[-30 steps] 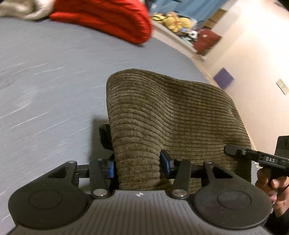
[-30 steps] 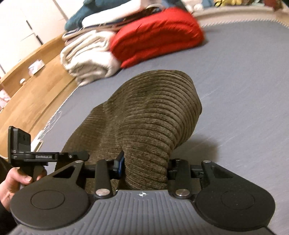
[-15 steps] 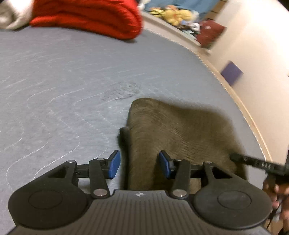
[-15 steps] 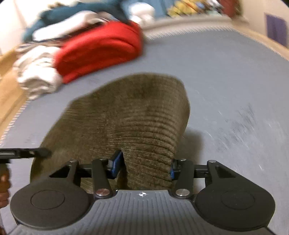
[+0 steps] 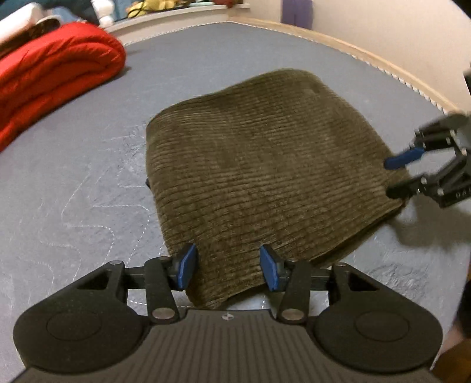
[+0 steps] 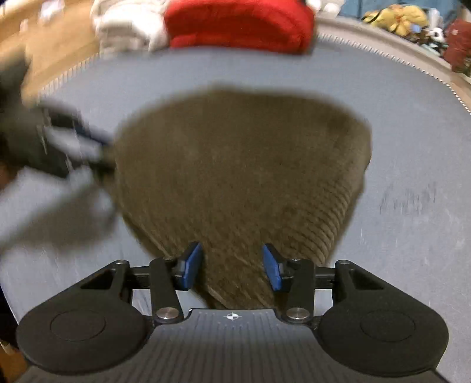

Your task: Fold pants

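Left gripper (image 5: pixel 228 266) half open, blue pads either side of the near corner of the pants (image 5: pixel 259 165), cloth lying loose in the gap, not pinched as far as can be seen. Right gripper (image 6: pixel 232 265) likewise about half open, jaws closing, the opposite near corner of the cloth between its pads but not yet pressed. Both pointed steeply down at the bed (image 5: pixel 73 176).

Largest thing: grey quilted bed, filling most of both views, wavy stitch lines on its cover, pale piped edge along the far side. On it, roughly in the middle, the olive-brown corduroy pants, folded into a thick, nearly square bundle, lying flat, layers visible at the edge on the right gripper's side. Seen from the left wrist, right gripper reaching in from the right, fingers at that edge of the bundle, one above and one below. Seen from the right wrist, left gripper entering from the left, heavily blurred, at the cloth's other edge.

Well apart from the pants, at the far end of the bed: folded red quilt (image 5: pixel 53 73), with crumpled white bedding (image 6: pixel 126 26) just beside it. Beyond the bed's edge, yellow soft toys (image 6: pixel 394 16), too blurred for detail. Smaller, on the pale wall, a purple patch (image 5: pixel 295 11).
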`<state>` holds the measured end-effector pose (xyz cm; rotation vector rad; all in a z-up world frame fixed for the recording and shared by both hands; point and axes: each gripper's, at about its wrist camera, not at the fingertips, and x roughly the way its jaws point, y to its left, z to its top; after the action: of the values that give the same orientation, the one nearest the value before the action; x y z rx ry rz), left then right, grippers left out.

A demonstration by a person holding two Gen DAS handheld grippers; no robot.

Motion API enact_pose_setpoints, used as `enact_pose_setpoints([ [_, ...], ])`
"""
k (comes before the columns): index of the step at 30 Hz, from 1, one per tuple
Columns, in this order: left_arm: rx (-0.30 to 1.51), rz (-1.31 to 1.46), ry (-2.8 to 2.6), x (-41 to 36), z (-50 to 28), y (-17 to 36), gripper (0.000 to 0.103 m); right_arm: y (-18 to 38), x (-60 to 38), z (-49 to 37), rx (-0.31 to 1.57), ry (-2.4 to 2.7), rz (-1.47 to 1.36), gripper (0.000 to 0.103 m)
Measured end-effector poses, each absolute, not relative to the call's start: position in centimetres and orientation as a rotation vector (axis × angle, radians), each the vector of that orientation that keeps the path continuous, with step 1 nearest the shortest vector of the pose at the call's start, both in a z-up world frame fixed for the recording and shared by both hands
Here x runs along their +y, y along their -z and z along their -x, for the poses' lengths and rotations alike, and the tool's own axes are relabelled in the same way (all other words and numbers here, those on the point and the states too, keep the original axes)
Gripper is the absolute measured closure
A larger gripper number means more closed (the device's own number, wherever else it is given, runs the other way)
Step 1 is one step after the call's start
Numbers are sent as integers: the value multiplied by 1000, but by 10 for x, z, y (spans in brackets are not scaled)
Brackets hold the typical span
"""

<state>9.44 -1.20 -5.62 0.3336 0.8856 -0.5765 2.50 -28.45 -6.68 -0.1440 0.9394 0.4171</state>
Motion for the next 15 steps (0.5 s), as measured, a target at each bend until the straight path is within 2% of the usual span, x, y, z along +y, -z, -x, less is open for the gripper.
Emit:
enact_pose_setpoints([
  [1, 878, -287, 566, -8, -97, 53, 45, 63, -291, -25, 940, -412, 111, 56],
  [2, 862, -235, 549, 1, -101, 51, 32, 59, -296, -26, 927, -400, 77, 56],
  [3, 839, -168, 507, 7, -106, 49, 14, 57, -302, -23, 902, -380, 47, 56],
  [4, 824, -115, 466, 14, -111, 49, 8, 54, -307, -20, 876, -359, 27, 53],
  [5, 819, -55, 433, 19, -116, 51, 3, 53, -312, -17, 850, -336, 11, 44],
  [6, 829, 14, 400, 25, -123, 56, 1, 53, -315, -17, 821, -298, -10, 25],
  [8, 893, 139, 361, 36, -137, 72, 2, 58, -321, -23, 791, -208, -69, 7],
  [13, 1040, 377, 412, 39, -156, 109, 5, 92, -325, -41, 929, -163, -244, 10],
  [15, 1057, 395, 444, 33, -155, 115, 12, 100, -326, -43, 948, -155, -302, 13],
])
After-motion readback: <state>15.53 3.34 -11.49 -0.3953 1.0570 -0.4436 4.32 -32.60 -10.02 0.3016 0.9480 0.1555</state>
